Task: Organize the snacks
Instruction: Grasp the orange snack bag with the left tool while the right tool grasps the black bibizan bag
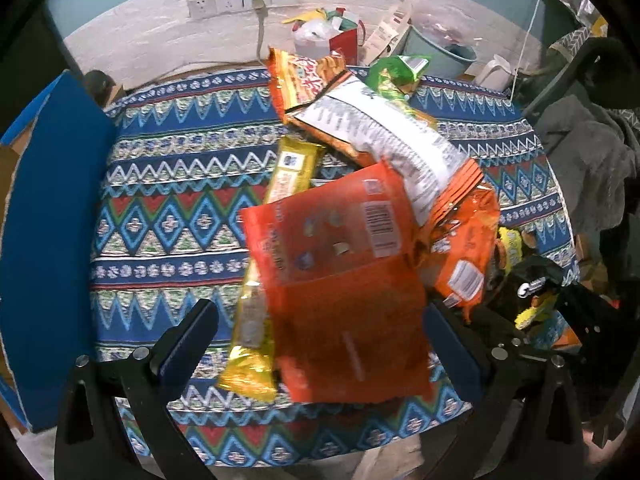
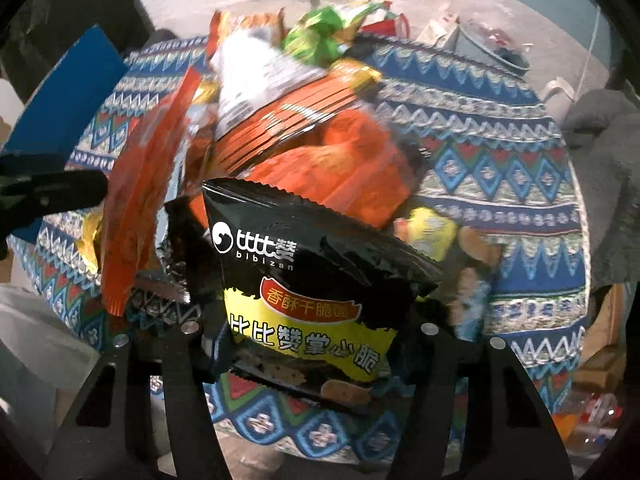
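While the left gripper [image 1: 316, 344] hangs released around the orange packet [image 1: 340, 280], the right gripper [image 2: 308, 344], grasping the black packet [image 2: 304, 300], should lift clear toward six o'clock without dragging the pile [image 2: 304, 120].

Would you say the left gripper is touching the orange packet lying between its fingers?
Cannot tell. In the left wrist view the left gripper stands wide open around the orange packet; patterned cloth shows beside its left finger, but the packet's edge meets the right finger's outline.

White wall [image 1: 160, 20] with outlet row [image 1: 244, 0], patterned tablecloth [image 1: 168, 200], grey bucket [image 1: 436, 50]
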The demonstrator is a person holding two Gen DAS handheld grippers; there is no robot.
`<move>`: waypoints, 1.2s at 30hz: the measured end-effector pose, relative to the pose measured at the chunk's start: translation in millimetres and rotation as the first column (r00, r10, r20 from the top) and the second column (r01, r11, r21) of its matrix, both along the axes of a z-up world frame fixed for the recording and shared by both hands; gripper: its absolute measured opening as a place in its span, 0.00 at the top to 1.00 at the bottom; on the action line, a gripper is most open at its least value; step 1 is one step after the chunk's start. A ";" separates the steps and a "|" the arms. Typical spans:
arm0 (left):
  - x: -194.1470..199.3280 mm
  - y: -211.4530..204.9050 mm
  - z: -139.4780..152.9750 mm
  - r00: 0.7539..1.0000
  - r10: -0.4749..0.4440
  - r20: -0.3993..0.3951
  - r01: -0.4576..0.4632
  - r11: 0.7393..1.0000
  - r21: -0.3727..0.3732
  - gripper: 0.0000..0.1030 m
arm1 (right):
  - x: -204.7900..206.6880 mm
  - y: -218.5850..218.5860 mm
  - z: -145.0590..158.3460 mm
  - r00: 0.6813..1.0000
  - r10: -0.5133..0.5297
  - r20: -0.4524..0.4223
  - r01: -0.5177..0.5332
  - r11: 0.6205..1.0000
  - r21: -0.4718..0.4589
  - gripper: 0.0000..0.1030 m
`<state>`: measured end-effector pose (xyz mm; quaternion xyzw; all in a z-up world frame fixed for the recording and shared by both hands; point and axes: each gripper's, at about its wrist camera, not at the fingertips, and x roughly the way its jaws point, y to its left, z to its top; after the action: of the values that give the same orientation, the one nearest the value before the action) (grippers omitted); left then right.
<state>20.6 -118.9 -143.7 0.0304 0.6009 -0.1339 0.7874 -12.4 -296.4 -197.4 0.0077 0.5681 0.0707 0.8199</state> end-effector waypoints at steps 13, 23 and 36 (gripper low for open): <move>11.8 -32.8 -28.1 0.998 -0.036 -0.055 0.040 0.997 0.073 0.00 | 0.9 -28.8 21.4 0.996 -0.047 0.073 0.045 0.999 0.025 0.41; 16.1 -20.5 -35.2 0.992 -0.086 -0.095 0.082 0.996 -0.046 0.39 | 4.2 -28.7 23.6 0.996 -0.045 0.076 0.041 0.998 0.046 0.41; 3.7 11.6 -15.9 0.990 -0.127 -0.061 0.123 0.990 -0.070 0.77 | 13.2 0.3 40.0 0.994 0.017 0.106 -0.019 1.000 0.020 0.41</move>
<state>24.3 -107.4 -159.6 0.0375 0.6183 -0.2039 0.7581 0.8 -296.1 -157.4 0.0074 0.5230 0.0845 0.8481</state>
